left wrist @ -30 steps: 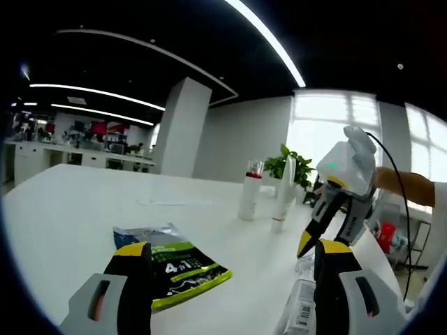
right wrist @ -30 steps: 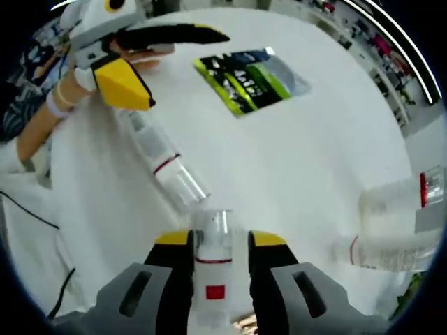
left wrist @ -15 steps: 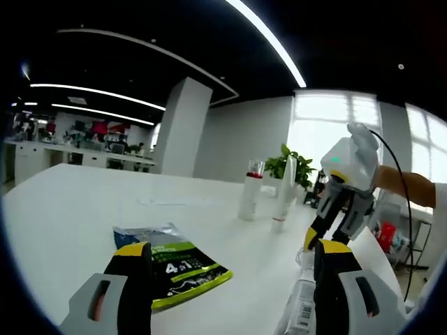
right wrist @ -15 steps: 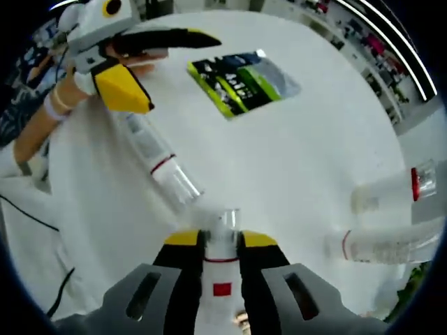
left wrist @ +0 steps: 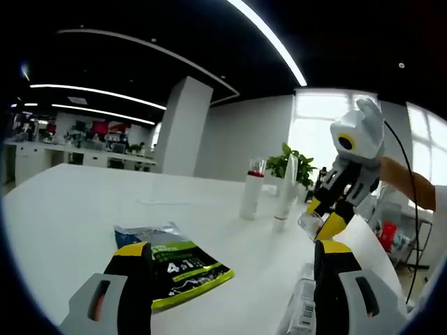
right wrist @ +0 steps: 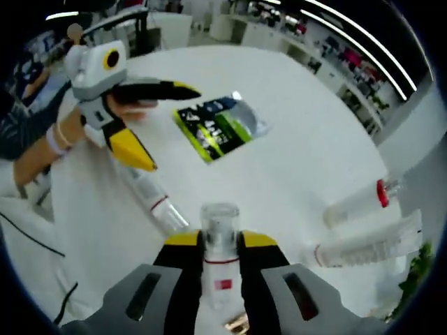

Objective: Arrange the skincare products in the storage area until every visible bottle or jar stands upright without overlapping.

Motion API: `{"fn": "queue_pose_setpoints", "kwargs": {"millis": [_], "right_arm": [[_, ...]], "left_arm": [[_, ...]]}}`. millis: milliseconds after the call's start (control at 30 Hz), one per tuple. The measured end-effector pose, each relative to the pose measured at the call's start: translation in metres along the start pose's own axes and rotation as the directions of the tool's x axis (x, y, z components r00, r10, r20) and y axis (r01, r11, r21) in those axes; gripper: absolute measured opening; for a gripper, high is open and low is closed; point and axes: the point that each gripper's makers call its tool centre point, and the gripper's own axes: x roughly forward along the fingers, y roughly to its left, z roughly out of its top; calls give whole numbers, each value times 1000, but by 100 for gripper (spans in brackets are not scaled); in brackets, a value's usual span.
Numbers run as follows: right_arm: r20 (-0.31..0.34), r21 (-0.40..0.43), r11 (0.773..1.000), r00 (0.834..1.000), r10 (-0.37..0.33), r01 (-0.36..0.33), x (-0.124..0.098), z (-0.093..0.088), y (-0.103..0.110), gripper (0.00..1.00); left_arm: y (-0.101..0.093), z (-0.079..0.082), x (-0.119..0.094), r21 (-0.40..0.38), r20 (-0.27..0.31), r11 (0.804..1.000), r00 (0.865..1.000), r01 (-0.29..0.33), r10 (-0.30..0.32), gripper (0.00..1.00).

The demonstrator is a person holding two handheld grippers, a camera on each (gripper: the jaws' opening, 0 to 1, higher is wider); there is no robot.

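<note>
My right gripper is shut on a small white bottle with a clear cap and holds it above the white table. In the left gripper view that gripper hangs at the right, the bottle's cap poking out below. My left gripper is open low over the table, nothing between its jaws. A clear bottle with a red ring lies flat, one end by my left gripper. A white bottle with a red band and a white tube stand upright farther off.
A green and silver sachet lies flat on the table in front of my left gripper. A person's hand and wrist hold the left gripper. A potted plant stands past the table's far edge, with office desks behind.
My right gripper has lifted the small bottle off the table and tipped upward. The left gripper, the lying bottle and the sachet have stayed put.
</note>
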Motion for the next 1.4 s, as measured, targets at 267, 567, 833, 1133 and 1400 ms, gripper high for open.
{"fn": "queue_pose_setpoints", "kwargs": {"millis": [267,567,833,1133,1400], "right_arm": [[203,118,989,973,-111,89,-16,35,-27,18],[449,219,960,855,-260,177,-33,68,-47,18],[567,418,882,696,-441,218,-38,80,-88,18],[538,610,750,561,-629,255,-26,64,-138,18],[508,643,690,490,-708,331,-17,61,-159,18]], "left_arm": [[1,-1,-1,9,-4,1000,1000,-3,3,99],[-1,-3,-1,48,-22,999,1000,-2,3,99],[10,-5,8,132,-63,991,998,-16,25,99],[4,-10,11,184,-104,983,994,1,18,100],[15,-6,15,188,-114,982,993,6,16,100]]}}
